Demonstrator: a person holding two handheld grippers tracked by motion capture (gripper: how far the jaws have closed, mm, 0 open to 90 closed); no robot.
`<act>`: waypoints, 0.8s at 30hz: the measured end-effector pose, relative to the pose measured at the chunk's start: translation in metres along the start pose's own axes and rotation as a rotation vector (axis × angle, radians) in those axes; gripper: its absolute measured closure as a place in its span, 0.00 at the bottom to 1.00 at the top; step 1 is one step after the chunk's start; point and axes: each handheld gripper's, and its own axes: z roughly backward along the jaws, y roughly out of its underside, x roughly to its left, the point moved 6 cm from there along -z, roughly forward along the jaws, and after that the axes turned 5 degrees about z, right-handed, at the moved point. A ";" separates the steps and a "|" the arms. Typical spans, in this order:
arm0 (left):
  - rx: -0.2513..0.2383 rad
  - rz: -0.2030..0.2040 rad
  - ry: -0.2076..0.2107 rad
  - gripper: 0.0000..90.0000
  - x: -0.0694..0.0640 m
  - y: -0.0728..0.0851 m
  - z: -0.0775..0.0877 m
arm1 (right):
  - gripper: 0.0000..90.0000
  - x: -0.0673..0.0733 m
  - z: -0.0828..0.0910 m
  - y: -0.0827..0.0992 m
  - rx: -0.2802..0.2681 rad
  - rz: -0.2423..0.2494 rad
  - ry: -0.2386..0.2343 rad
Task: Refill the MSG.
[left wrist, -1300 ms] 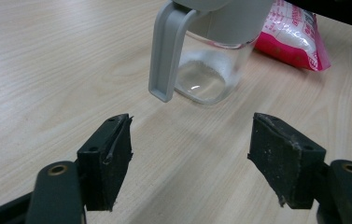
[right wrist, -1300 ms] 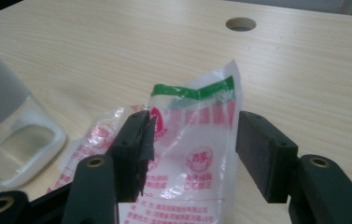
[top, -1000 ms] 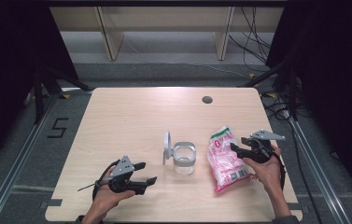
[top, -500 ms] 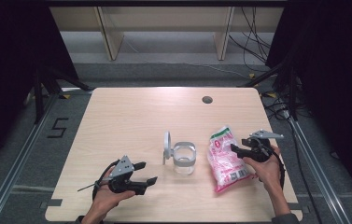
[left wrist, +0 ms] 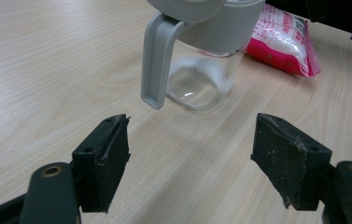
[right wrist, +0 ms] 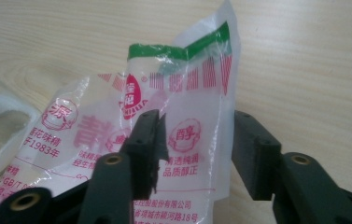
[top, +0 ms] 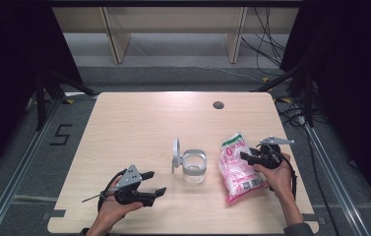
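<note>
1. The right tongs [right wrist: 194, 144] have just been closing around the pink-and-white bag [top: 238, 166] lying on the desk [top: 139, 128]; the pads do not look pressed yet, so the thin film could slip.
2. A tilted lift might spill its white grains.
3. The open glass jar [top: 194, 166], just beside the bag, looks nearly empty.
4. The left tongs [left wrist: 197, 158] gape wide, holding nothing.

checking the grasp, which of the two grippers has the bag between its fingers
The right gripper: its fingers have just been closing around the upper part of the pink and white bag. The left gripper is open over bare table, short of the glass jar.
</note>
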 end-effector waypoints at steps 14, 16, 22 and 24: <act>0.000 0.005 -0.001 0.29 -0.001 0.001 -0.001 | 0.99 -0.006 0.005 0.003 -0.002 0.020 -0.003; 0.002 0.001 -0.006 0.29 0.000 0.001 0.000 | 1.00 -0.007 0.007 0.004 -0.011 0.025 0.017; 0.002 0.005 -0.004 0.29 -0.001 0.002 -0.001 | 1.00 -0.012 0.028 0.017 -0.008 0.007 0.047; 0.009 -0.006 -0.005 0.29 -0.002 0.002 -0.001 | 1.00 -0.013 0.037 0.021 -0.029 -0.002 0.044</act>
